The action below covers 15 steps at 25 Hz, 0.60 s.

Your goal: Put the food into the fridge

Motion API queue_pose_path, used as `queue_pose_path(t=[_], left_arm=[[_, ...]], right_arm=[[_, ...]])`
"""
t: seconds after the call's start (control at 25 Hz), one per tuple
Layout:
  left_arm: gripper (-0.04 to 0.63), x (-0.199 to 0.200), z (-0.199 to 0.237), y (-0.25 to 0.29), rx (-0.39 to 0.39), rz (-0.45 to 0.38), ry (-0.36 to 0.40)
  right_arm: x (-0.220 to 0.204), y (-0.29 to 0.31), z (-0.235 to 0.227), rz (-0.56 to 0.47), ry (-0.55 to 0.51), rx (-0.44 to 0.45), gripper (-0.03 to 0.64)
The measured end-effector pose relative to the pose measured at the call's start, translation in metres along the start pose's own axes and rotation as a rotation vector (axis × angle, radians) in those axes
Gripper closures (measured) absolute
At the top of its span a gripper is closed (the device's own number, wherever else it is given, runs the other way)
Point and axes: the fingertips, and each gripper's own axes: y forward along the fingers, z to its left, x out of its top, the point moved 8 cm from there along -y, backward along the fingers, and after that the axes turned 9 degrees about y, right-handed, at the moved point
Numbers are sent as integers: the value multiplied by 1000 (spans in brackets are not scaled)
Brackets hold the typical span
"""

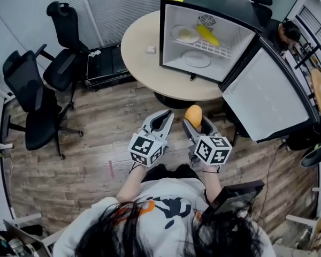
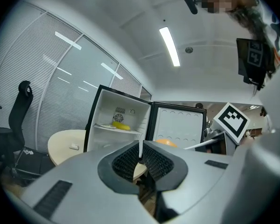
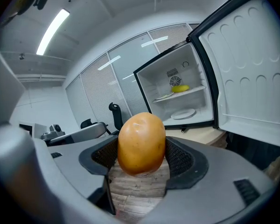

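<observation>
An orange-yellow potato-like food [image 3: 141,143] sits clamped between the jaws of my right gripper [image 1: 195,121], held above the wood floor short of the table; it also shows as the potato [image 1: 193,113]. My left gripper [image 1: 161,120] is beside it, jaws shut with nothing between them, its gripper tips [image 2: 140,154] closed. The mini fridge [image 1: 207,36] stands on the round table [image 1: 144,63] with its door [image 1: 265,98] swung open to the right. Inside, a yellow banana [image 1: 207,34] and a plate [image 1: 185,35] lie on the upper shelf, and an empty plate [image 1: 196,59] rests on the bottom.
Two black office chairs [image 1: 40,98] stand at the left on the wood floor. A black case [image 1: 104,66] lies by the wall behind the table. A small white object [image 1: 150,50] sits on the tabletop. A person [image 1: 286,33] is behind the fridge at the right.
</observation>
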Motion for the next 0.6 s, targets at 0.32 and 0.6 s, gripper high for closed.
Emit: queue_pose_path(t=[0.32,0.6], left_arm=[[580,-5,7,19,-9,9,-1],[580,-7,25,40,-15,28,18]], right_arm=[[8,11,-15,7,8,-17,308],[26,41,-33,-3,29,-11,308]])
